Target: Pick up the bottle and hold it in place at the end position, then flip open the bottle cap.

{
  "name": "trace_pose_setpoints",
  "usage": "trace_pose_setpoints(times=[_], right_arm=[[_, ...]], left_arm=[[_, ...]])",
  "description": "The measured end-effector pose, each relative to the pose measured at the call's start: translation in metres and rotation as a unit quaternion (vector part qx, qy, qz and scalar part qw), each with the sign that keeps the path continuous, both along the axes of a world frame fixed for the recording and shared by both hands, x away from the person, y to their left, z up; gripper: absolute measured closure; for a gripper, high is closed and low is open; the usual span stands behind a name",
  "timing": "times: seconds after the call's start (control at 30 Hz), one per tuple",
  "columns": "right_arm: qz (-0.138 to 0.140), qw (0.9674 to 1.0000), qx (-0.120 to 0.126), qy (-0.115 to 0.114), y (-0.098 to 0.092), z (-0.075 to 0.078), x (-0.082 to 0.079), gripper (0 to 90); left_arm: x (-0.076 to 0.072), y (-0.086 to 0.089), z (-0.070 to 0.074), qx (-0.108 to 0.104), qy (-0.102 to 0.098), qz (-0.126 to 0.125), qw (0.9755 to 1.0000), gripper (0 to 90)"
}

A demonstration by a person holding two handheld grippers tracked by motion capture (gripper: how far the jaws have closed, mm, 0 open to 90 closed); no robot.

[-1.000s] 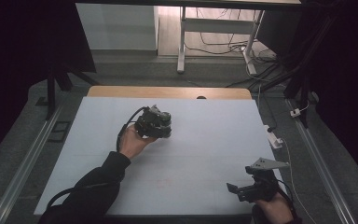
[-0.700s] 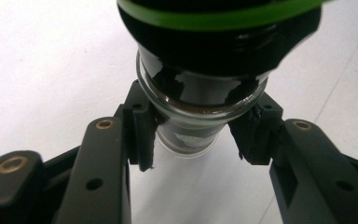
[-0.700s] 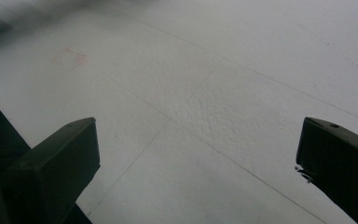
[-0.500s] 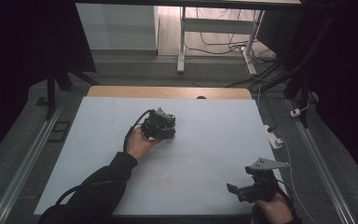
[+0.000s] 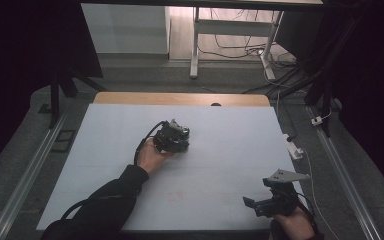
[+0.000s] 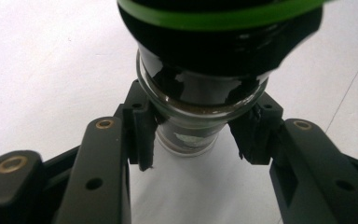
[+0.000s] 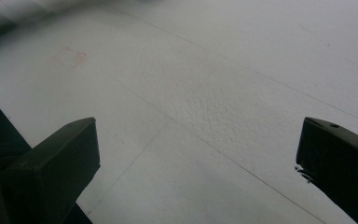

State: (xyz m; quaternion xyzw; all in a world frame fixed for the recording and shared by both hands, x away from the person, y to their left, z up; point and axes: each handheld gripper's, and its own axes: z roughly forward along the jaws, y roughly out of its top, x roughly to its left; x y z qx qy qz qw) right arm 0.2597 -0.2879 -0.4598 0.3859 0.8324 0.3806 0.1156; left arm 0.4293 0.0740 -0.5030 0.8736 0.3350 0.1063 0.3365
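From the high view the left gripper [image 5: 172, 138] sits mid-counter [image 5: 230, 145] and the right gripper [image 5: 274, 200] hovers near the front edge; the left gripper view shows jaws clamped on a green-banded glass jar [image 6: 200, 116], apparently grasped; the right gripper view shows jaws wide apart, idle.

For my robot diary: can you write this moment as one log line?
left gripper: shut on glass jar | right gripper: open, holding nothing | white table
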Motion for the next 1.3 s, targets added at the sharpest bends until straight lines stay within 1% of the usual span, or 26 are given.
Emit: trace_pose_setpoints(times=[0.27, 0.5, 0.57, 0.67, 0.9, 1.07, 1.13, 1.3], right_arm=[[0.0, 1.0, 0.0, -0.003, 0.0, 0.0, 0.0, 0.0], [0.003, 0.9999, -0.001, -0.013, 0.001, 0.002, -0.002, 0.0], [0.002, 0.9999, 0.001, -0.015, 0.001, 0.002, -0.003, 0.0], [0.009, 0.9998, 0.009, -0.018, 0.002, 0.004, -0.003, 0.0], [0.02, 0.9991, 0.013, -0.036, 0.008, 0.009, -0.004, 0.0], [0.026, 0.9988, 0.006, -0.042, 0.014, 0.011, -0.003, 0.0], [0.033, 0.9982, 0.008, -0.05, 0.018, 0.012, -0.002, 0.0], [0.045, 0.9975, 0.014, -0.052, 0.03, 0.016, 0.0, 0.0]], left_arm=[[-0.001, 0.001, -0.001, -0.004, -0.004, 0.0, 1.0, 54.0], [-0.001, 0.002, -0.003, -0.009, -0.005, 0.001, 0.9999, 54.0], [-0.001, 0.002, -0.003, -0.009, -0.005, 0.0, 0.9999, 54.0], [-0.001, 0.002, -0.003, -0.01, -0.006, -0.002, 0.9999, 54.0], [-0.001, 0.003, -0.003, -0.01, -0.006, -0.004, 0.9999, 54.0], [-0.001, 0.003, -0.004, -0.011, -0.008, -0.002, 0.9999, 54.0], [-0.001, 0.003, -0.004, -0.011, -0.009, -0.003, 0.9999, 54.0], [-0.002, 0.003, -0.004, -0.012, -0.011, -0.003, 0.9999, 54.1]])
